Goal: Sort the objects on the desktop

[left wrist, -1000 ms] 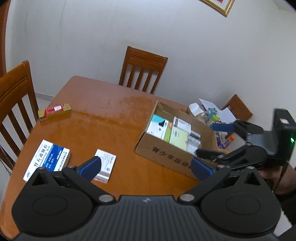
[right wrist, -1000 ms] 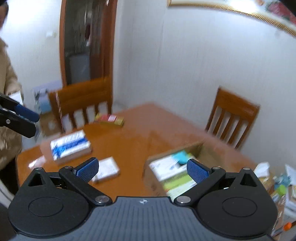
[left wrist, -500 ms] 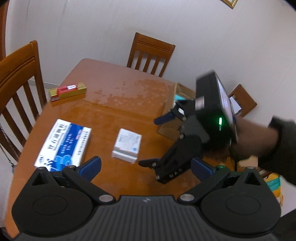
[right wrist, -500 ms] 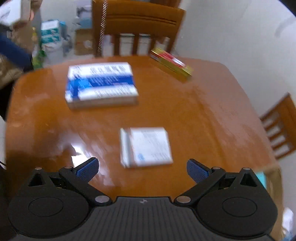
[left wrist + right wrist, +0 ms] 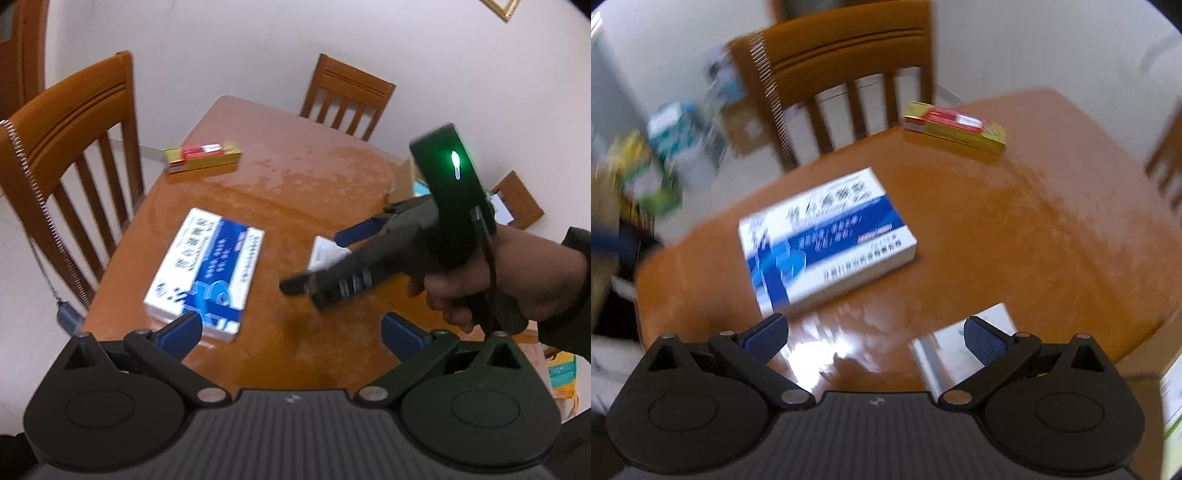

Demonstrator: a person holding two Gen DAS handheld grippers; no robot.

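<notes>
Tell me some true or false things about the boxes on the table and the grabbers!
1. The blue and white box lies flat on the table. True.
2. The right hand-held gripper is clamped on the red and gold box. False: it is open, holding nothing.
3. The left hand-held gripper is open. True.
4. The small white box sits on top of the blue and white box. False: it lies apart on the table.
</notes>
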